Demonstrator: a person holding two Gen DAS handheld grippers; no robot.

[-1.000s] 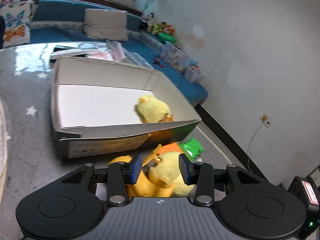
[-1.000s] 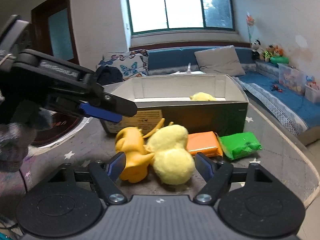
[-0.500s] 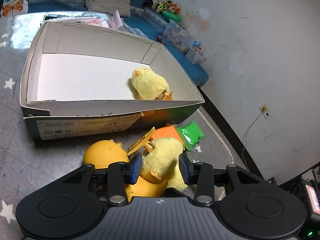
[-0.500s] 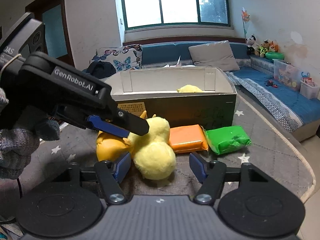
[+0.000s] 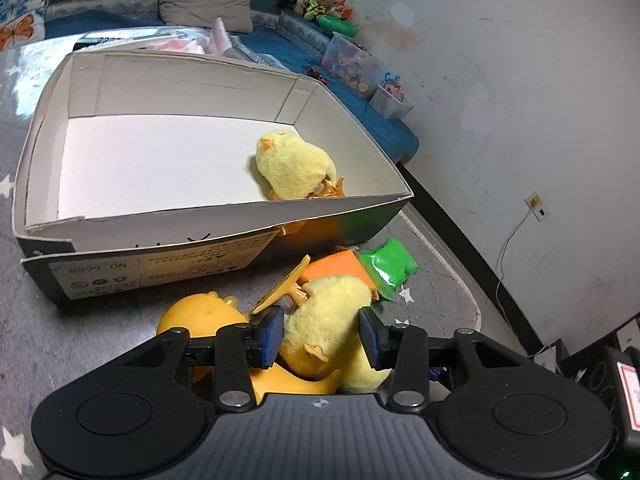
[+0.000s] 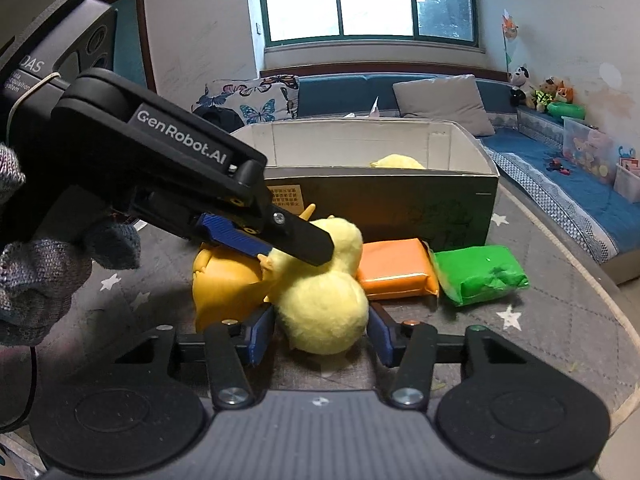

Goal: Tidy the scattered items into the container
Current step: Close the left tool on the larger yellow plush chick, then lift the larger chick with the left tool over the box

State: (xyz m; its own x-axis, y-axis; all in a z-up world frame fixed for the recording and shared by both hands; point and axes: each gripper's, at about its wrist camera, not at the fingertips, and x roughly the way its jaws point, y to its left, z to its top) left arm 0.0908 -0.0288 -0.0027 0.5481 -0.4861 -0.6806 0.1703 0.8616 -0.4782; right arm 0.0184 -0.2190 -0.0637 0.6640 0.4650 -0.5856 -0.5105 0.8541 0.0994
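A yellow plush chick lies on the grey carpet in front of the cardboard box, against an orange rubber duck. My left gripper is open, its pads either side of the chick's head; it also shows in the right wrist view. My right gripper is open around the chick's body. An orange packet and a green packet lie beside the chick. Another yellow chick lies inside the box.
A blue sofa with cushions runs along the back and right. A clear bin of toys stands on it. The white wall and a cable are to the right of the carpet edge.
My left gripper has come down and closer over the chick's head. My right gripper has moved forward so its narrowing jaws now straddle the chick's body.
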